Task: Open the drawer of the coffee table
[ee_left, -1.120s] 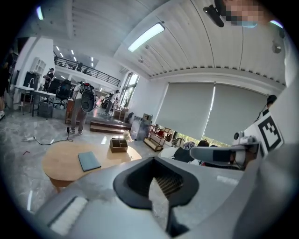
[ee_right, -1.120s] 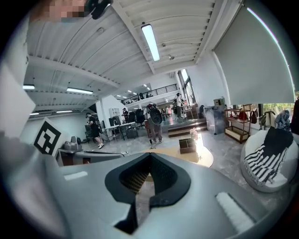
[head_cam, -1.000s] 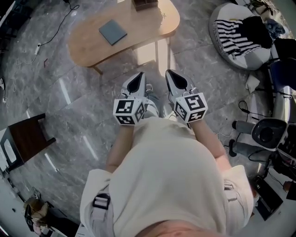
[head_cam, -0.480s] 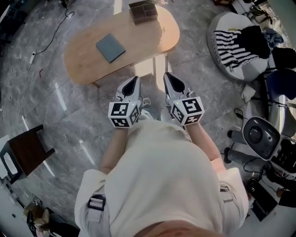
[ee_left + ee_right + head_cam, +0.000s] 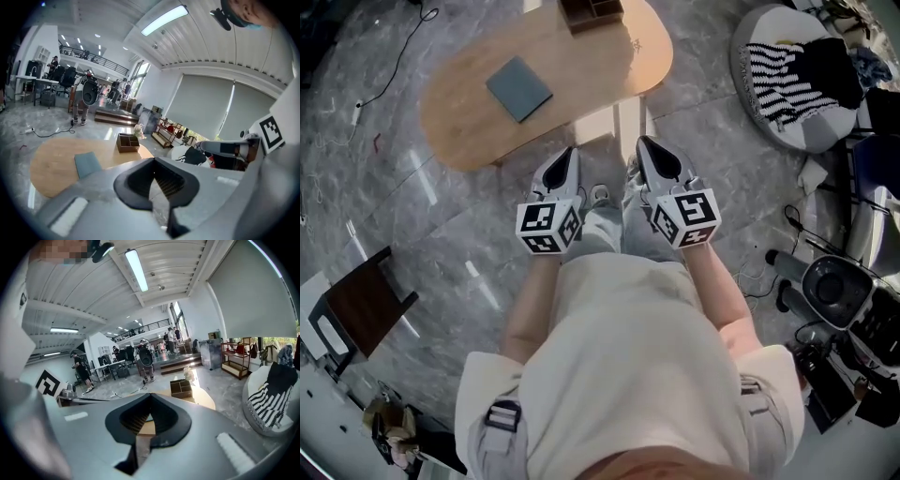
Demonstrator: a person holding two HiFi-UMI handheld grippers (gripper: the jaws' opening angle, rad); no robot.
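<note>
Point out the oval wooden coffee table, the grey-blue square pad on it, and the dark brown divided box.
Oval wooden coffee table [image 5: 581, 66], head view, bare top.
Grey-blue square pad [image 5: 518, 88], head view, its middle.
Dark brown divided box [image 5: 126, 147], left gripper view, its front wall.

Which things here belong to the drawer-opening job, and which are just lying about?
Job: coffee table, left hand-held gripper, right hand-held gripper.
Lying about: grey mat, brown divided box, striped cloth, dark stool.
</note>
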